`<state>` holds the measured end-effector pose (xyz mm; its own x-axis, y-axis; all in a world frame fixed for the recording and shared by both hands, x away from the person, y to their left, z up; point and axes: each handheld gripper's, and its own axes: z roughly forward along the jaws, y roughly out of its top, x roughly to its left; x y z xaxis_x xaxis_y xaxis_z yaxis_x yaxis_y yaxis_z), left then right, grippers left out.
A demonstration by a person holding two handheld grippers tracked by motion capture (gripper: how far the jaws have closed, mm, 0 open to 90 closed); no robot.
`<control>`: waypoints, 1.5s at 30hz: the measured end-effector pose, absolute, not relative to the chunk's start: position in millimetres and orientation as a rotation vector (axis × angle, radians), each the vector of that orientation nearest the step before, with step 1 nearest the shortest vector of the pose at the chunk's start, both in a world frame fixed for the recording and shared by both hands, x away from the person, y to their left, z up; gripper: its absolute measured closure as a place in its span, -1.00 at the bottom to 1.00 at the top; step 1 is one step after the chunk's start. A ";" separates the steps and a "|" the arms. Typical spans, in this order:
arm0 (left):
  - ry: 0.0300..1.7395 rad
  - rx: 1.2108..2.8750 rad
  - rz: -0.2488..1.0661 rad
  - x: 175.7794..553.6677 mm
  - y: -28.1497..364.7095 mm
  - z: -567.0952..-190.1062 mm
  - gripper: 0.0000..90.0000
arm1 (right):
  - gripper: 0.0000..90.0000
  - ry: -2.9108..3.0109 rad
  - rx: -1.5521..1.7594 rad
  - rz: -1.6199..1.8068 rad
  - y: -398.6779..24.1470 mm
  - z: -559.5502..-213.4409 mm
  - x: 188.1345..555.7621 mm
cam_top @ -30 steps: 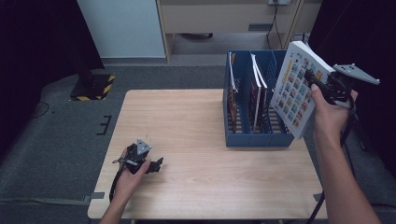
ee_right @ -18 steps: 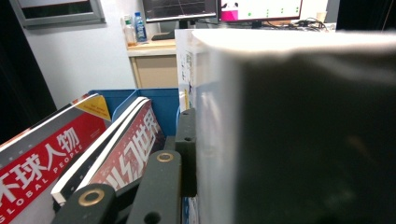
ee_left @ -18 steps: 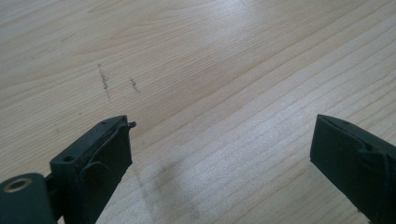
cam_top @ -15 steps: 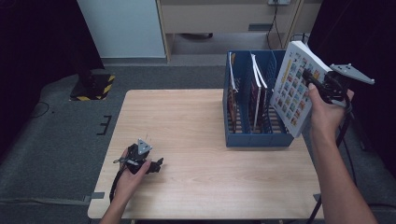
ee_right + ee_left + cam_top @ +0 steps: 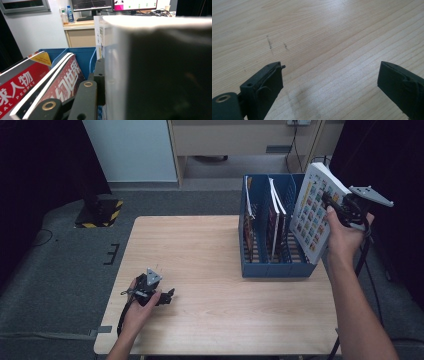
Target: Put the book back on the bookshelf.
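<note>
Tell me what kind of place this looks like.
Probably an office or lab set up for recording: monitors on a desk behind, a cabinet, and black curtains around a lone wooden table.

R tongs (image 5: pixel 334 206) + book (image 5: pixel 316 210) | dipped slightly, nearer rack (image 5: pixel 272 265) | tilt same

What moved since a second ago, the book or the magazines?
Almost nothing changed. The right hand-held gripper stays shut on the white book, tilted at the right end of the blue rack, with barely any shift. The left hand-held gripper stays open on the table. The magazines stay in the rack.
</note>
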<state>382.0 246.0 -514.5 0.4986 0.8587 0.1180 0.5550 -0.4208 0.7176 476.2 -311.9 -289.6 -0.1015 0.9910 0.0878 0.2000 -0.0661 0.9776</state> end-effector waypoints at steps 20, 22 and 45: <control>1.159 2.117 0.641 382.2 248.0 -513.8 -0.88 | 0.64 1.361 1.334 1.245 -305.3 -302.0 498.6; 1.161 2.113 0.640 382.3 248.8 -513.4 -0.88 | 0.64 1.363 1.316 1.241 -303.6 -304.2 498.2; 1.170 2.112 0.639 381.3 250.4 -513.1 -0.88 | 0.64 1.358 1.339 1.244 -298.5 -324.8 512.0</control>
<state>381.3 250.4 -513.1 0.4871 0.8666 0.1086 0.5594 -0.4051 0.7231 512.0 -298.5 -324.8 -0.0787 0.9940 0.0766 0.1627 -0.0630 0.9847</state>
